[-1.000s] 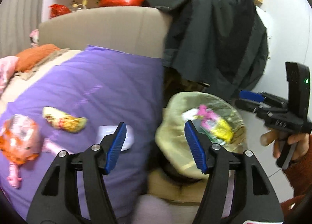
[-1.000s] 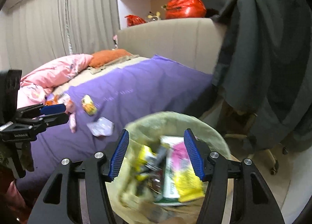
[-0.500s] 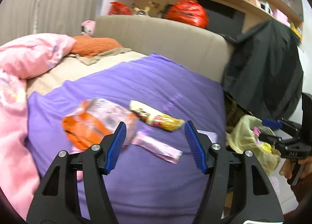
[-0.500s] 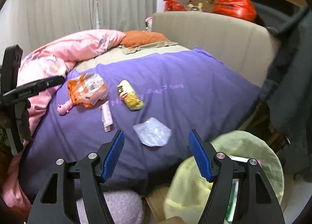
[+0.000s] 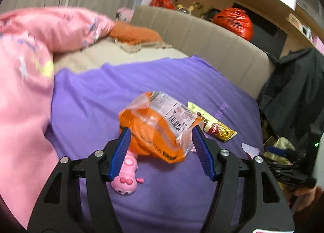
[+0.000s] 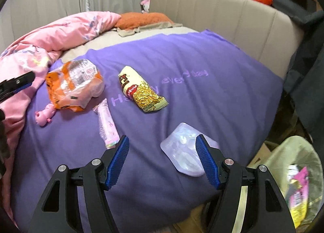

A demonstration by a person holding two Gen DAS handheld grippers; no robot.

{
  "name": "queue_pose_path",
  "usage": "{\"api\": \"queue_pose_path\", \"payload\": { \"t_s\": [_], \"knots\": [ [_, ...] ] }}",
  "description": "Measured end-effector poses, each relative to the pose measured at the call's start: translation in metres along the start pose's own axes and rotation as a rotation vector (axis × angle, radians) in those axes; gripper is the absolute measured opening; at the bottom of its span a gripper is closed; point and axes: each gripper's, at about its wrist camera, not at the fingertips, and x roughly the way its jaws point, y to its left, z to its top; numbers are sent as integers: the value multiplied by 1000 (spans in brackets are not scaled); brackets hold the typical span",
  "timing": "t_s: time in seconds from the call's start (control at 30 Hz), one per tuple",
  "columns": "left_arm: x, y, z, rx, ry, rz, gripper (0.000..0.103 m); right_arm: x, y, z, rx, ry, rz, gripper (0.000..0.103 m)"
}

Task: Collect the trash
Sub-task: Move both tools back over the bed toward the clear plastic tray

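Observation:
Trash lies on a purple blanket [image 6: 202, 91]. An orange-and-clear snack bag [image 5: 154, 131] sits just ahead of my left gripper [image 5: 161, 129], whose jaws stand open on either side of it without pressing. The same bag [image 6: 70, 87] shows at the left of the right wrist view. My right gripper [image 6: 162, 138] is open and empty, low over the blanket. A clear plastic wrapper [image 6: 182, 151] lies by its right finger. A yellow noodle packet [image 6: 143, 93] and a pink stick wrapper [image 6: 106, 123] lie farther in. A bin lined with a pale green bag [image 6: 293, 172] holds wrappers.
A pink pig toy [image 5: 125, 180] lies under the orange bag's near edge. A pink duvet [image 5: 24, 91] is piled at the left. A beige headboard [image 6: 232, 16] backs the bed. A black coat [image 5: 293, 91] hangs above the bin at the right.
Both grippers swung left from the bin to the bed and came lower. The left one closed in on the orange bag, the right one neared the clear wrapper and its jaws spread wider.

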Motion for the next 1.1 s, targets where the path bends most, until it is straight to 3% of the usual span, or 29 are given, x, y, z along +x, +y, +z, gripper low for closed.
{"api": "queue_pose_path", "payload": {
  "t_s": [0.23,0.33,0.43,0.53,0.6,0.83,0.97,1.1],
  "knots": [
    [10,6,-3,-23,22,47,60,34,-9,18,71,9,26,64],
    [15,6,-4,-28,37,33,60,51,-17,26,59,29,-100,64],
    [16,2,-4,-39,58,-42,60,56,-27,26,94,50,-164,65],
    [18,-8,-5,-36,80,-121,60,64,-31,13,139,124,-73,65],
    [20,-18,-8,-7,87,-124,60,65,-26,-1,130,148,-31,65],
    [27,-34,-18,30,125,-113,60,36,8,-35,4,42,43,63],
    [29,-38,-20,47,134,-95,60,24,9,-33,-54,-39,-73,62],
    [31,-40,-22,65,137,-84,60,29,-17,-21,10,-46,-118,63]
  ]
}}
